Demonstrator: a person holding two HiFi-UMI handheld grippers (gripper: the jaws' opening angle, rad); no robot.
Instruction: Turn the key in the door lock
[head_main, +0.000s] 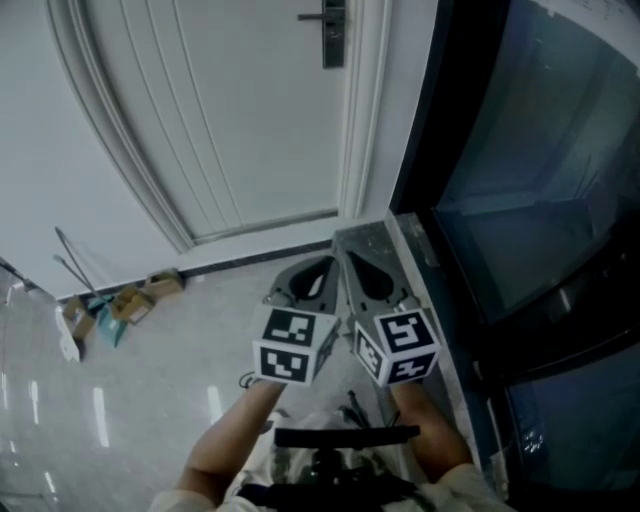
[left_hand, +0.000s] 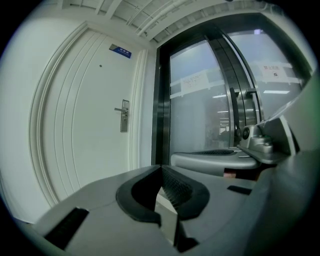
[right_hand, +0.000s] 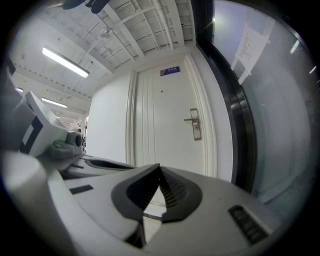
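Observation:
A white door (head_main: 230, 110) stands ahead, with a metal lock plate and lever handle (head_main: 334, 30) near its right edge. The lock plate also shows small in the left gripper view (left_hand: 124, 116) and in the right gripper view (right_hand: 195, 124). I cannot make out a key at this distance. My left gripper (head_main: 330, 264) and right gripper (head_main: 348, 256) are held side by side, well short of the door and pointing at it. The left gripper's jaws (left_hand: 161, 168) meet at the tips with nothing between them. The right gripper's jaws (right_hand: 160, 166) are likewise shut and empty.
A dark-framed glass wall (head_main: 540, 180) runs along the right, beside the door frame. A cardboard box and small clutter (head_main: 130, 300) lie on the glossy floor at the left wall. A blue sign (right_hand: 170, 71) is fixed high on the door.

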